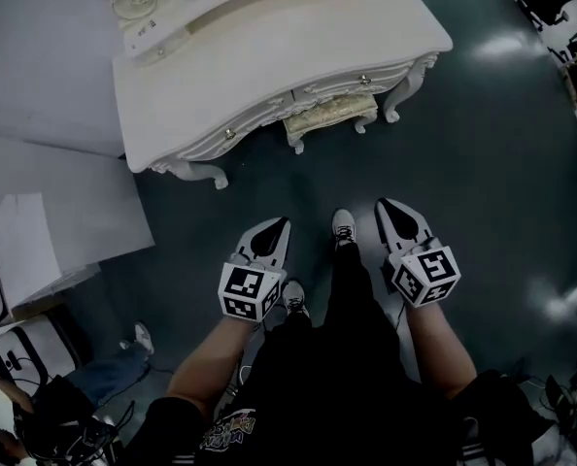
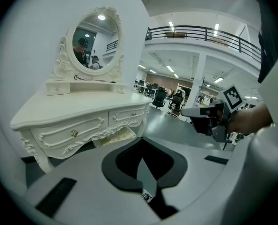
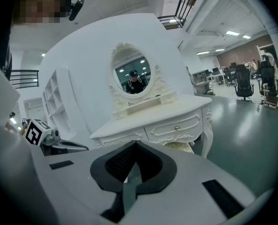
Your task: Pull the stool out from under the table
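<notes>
The stool (image 1: 329, 115) has a cream cushion and white carved legs and is tucked under the white dressing table (image 1: 269, 56); only its front edge shows. Both grippers hang over the dark floor, well short of the table. My left gripper (image 1: 282, 223) is shut and holds nothing, and so is my right gripper (image 1: 385, 203). In the left gripper view the closed jaws (image 2: 142, 162) point toward the stool (image 2: 114, 136) beneath the table (image 2: 78, 109), with the right gripper (image 2: 208, 118) off to the side. The right gripper view shows its jaws (image 3: 132, 167) closed, with the stool (image 3: 181, 146) far beyond them.
An oval mirror (image 3: 133, 74) stands on the table's back. White panels (image 1: 46, 115) and shelving stand to the left. The person's shoes (image 1: 343, 226) are on the floor between the grippers. Another person (image 1: 84, 386) sits at lower left. Office chairs (image 3: 244, 83) stand far right.
</notes>
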{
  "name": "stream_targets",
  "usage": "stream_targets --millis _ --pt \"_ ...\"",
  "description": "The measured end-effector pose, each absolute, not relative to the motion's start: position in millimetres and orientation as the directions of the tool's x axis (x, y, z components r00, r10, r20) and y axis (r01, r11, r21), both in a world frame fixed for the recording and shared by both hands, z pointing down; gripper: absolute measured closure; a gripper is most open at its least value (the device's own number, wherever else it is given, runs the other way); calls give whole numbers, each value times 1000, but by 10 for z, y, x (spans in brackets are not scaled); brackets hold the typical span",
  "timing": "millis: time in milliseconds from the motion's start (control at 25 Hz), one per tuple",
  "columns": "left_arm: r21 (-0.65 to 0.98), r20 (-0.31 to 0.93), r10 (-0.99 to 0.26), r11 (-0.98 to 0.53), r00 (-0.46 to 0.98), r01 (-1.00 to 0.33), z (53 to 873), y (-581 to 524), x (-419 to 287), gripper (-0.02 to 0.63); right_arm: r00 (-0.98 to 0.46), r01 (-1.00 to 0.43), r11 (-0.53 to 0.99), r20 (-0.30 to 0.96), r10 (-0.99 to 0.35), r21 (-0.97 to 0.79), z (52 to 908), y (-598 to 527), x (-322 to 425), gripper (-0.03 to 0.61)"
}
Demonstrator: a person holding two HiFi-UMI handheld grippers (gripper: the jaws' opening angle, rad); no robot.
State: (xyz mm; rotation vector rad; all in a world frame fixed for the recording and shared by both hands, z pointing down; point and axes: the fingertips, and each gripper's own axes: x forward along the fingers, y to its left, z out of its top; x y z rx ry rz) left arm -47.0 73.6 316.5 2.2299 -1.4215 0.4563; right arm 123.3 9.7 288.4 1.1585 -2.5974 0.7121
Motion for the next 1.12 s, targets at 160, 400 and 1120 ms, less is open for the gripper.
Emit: stream_targets --millis 160,400,1120 --pt "159 519 -749 -388 411 -908 3514 462 -434 606 -648 -762 561 405 -646 -325 3240 -228 1277 551" --pt "109 558 -742 -379 372 -919 4182 99 -409 606 -627 -779 539 421 -655 -321 3866 -675 1373 551" --pt "98 610 -761 -205 221 -974 6721 -830 -924 488 -570 -817 539 435 -697 -207 6163 -1789 1574 460"
